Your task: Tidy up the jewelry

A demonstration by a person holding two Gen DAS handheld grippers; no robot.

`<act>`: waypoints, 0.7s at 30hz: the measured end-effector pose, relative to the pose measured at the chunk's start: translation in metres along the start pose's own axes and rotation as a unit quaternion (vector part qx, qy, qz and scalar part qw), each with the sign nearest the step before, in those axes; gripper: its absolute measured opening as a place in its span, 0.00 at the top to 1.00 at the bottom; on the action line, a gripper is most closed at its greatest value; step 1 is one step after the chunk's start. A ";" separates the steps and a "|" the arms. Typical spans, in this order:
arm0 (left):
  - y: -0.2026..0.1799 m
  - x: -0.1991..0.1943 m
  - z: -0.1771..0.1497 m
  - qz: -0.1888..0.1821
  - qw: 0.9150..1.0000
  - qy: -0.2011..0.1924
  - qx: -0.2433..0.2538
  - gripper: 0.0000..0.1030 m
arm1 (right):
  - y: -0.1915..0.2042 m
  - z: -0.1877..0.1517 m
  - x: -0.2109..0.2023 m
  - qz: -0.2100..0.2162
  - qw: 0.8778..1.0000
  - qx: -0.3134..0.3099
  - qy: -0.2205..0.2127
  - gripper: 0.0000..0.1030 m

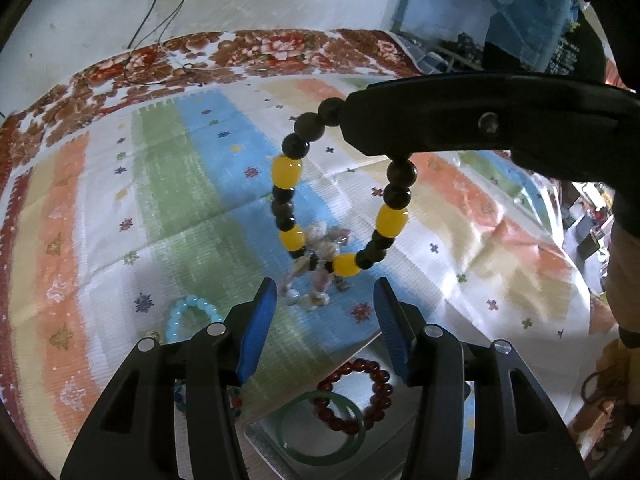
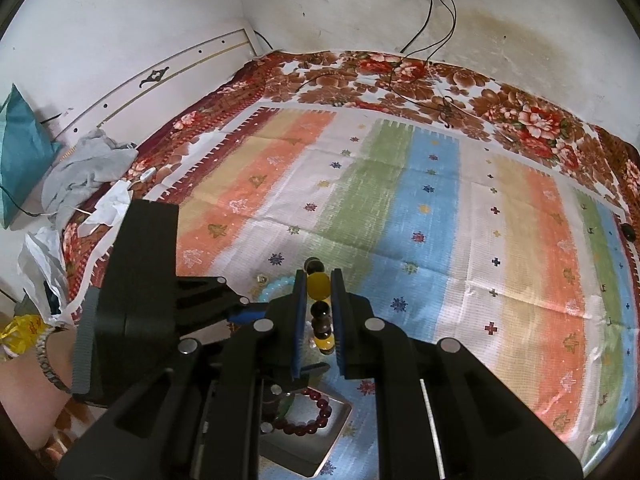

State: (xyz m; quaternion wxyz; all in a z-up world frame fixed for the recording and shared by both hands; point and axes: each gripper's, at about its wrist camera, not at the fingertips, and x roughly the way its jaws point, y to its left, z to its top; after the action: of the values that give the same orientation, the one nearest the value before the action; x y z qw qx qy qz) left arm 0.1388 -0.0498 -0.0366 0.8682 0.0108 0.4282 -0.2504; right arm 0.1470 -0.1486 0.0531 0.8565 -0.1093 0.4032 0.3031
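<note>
My right gripper [image 2: 319, 308] is shut on a bracelet of dark and yellow beads [image 1: 296, 208], which hangs in the air as a loop; it also shows in the right wrist view [image 2: 319, 284] between the blue pads. My left gripper [image 1: 325, 320] is open and empty, just below the hanging loop. Below lies a silver tray [image 1: 264, 444] holding a red bead bracelet [image 1: 356, 396] and a green bangle [image 1: 320, 436]. A pale pink bead bracelet [image 1: 316, 276] and a light blue bead bracelet [image 1: 192, 312] lie on the striped cloth.
A striped cloth [image 2: 400, 208] covers a floral bedspread [image 2: 520, 112]. Black cables [image 2: 436, 20] run from a wall socket onto the bed. Grey clothes and papers [image 2: 80, 184] lie at the left edge. A blue plastic box [image 1: 500, 12] stands beyond the bed.
</note>
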 end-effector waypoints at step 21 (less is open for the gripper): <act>0.002 0.001 -0.005 -0.022 1.000 -0.021 0.008 0.81 | -0.002 0.004 -0.018 0.031 0.999 0.010 -0.010 0.87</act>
State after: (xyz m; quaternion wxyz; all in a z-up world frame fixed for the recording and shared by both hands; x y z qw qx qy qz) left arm 0.1365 -0.0477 -0.0408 0.8711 0.0033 0.4082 -0.2731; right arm 0.1417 -0.1561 0.0686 0.8517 -0.0856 0.4007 0.3267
